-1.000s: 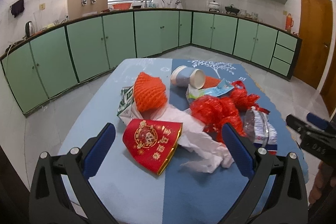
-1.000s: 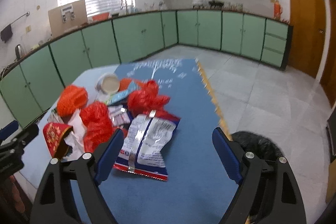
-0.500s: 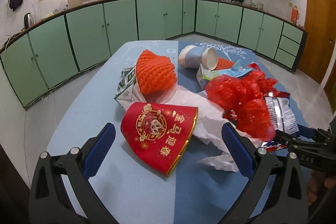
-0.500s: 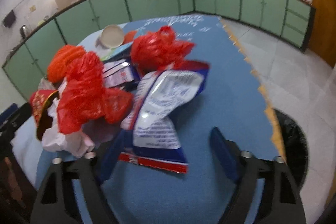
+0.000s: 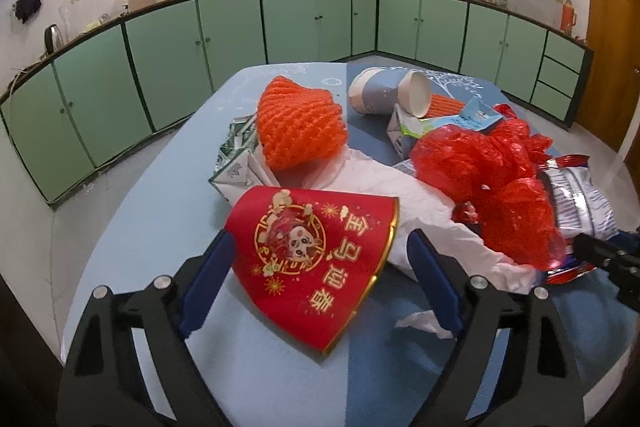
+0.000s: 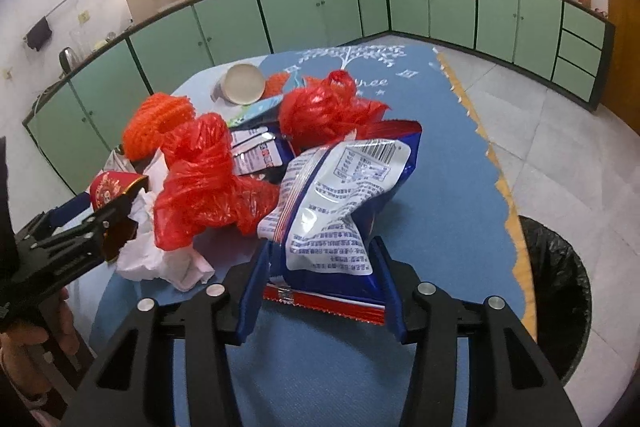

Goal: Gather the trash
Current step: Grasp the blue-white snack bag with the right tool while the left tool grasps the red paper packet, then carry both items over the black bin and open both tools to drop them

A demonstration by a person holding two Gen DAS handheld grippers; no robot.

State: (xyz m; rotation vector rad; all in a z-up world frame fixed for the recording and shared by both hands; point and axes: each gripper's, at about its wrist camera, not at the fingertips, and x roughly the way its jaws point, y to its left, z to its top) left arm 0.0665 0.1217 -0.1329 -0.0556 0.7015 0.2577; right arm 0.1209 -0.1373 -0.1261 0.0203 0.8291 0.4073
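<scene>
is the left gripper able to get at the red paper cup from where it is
Probably yes: the left gripper already has its open jaws on either side of the flattened red paper cup, with nothing lying on top of it.

The trash pile lies on the table. The flattened paper cup lies nearest the left gripper, between its fingers. Behind it sits the foam net, resting on a carton. Crumpled tissue lies right of the flattened cup, under the plastic bags. The snack bag lies right of the bags, its near end between the right gripper fingers, apparently in contact. A tipped cup lies at the far side. The bin stands on the floor, right of the table.
</scene>
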